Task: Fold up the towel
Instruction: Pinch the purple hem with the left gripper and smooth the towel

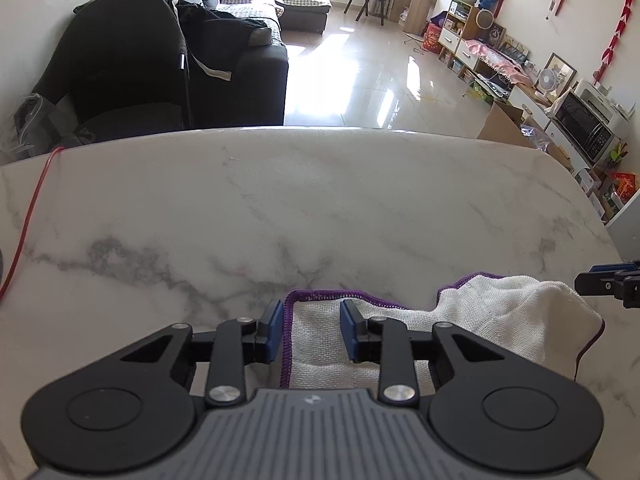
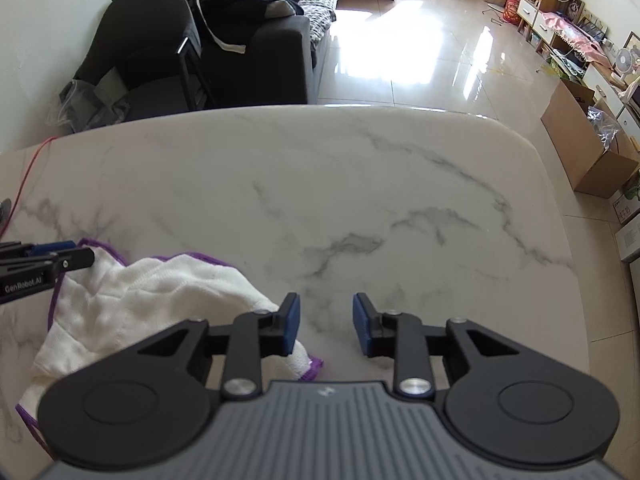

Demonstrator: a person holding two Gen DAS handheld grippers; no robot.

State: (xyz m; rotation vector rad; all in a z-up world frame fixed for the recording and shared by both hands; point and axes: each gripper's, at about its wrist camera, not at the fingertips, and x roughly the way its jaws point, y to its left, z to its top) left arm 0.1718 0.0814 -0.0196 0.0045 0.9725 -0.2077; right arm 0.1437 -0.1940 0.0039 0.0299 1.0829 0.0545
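A white towel with purple edging lies rumpled on the marble table, near the front edge. My left gripper stands open over the towel's left corner. The cloth lies flat between its blue pads, and they do not press on it. In the right wrist view the towel bunches up at the left. My right gripper is open over bare marble, its left finger just past the towel's right end. Each gripper's tip shows in the other's view, the right gripper and the left gripper.
A red cable runs along the table's left side. Beyond the far table edge there are a dark sofa and shiny floor. A cardboard box stands on the floor at the right, by shelves.
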